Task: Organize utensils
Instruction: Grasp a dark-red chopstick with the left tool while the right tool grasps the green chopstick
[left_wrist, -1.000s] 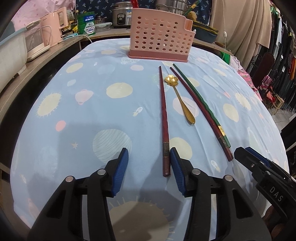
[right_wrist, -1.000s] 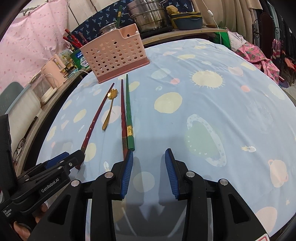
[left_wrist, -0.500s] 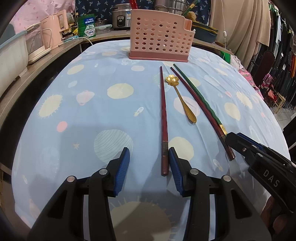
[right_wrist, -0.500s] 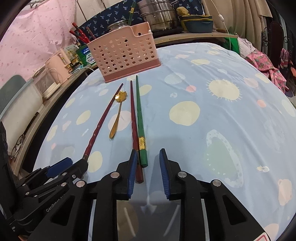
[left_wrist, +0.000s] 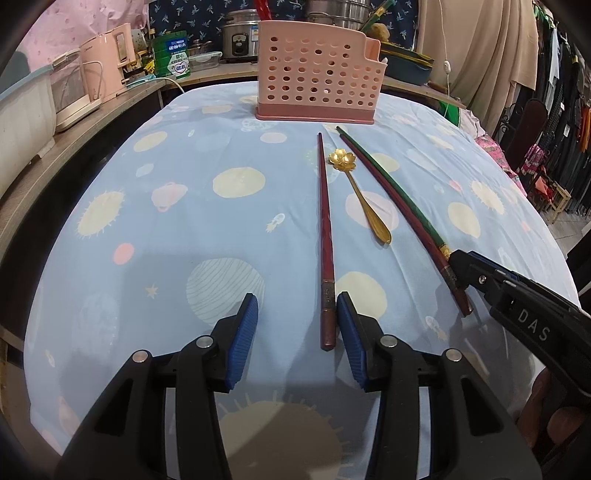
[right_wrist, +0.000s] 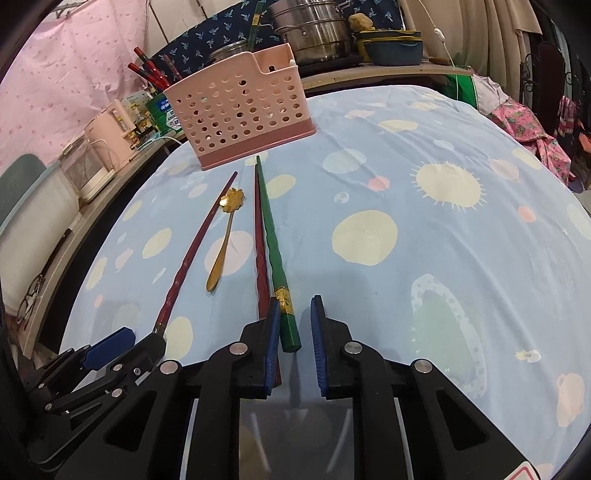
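Note:
A pink perforated utensil basket (left_wrist: 317, 85) stands at the table's far end; it also shows in the right wrist view (right_wrist: 240, 114). In front of it lie a dark red chopstick (left_wrist: 325, 229), a gold flower-headed spoon (left_wrist: 364, 199), a second red chopstick (right_wrist: 260, 251) and a green chopstick (right_wrist: 273, 243). My left gripper (left_wrist: 297, 332) is open, with the dark red chopstick's near end between its fingers, close to the right one. My right gripper (right_wrist: 293, 334) is open, with the green chopstick's near end between its fingers; the second red chopstick runs under the left finger.
A blue planet-print cloth (right_wrist: 424, 229) covers the table. A wooden side counter (left_wrist: 74, 129) at the left holds a pink appliance and a green tin. Steel pots and bowls (right_wrist: 314, 29) stand behind the basket. Clothes hang at the right.
My right gripper has moved left and forward over the green chopstick's end, and its jaws have narrowed. My left gripper has shifted slightly, bringing the dark red chopstick's end between its fingers.

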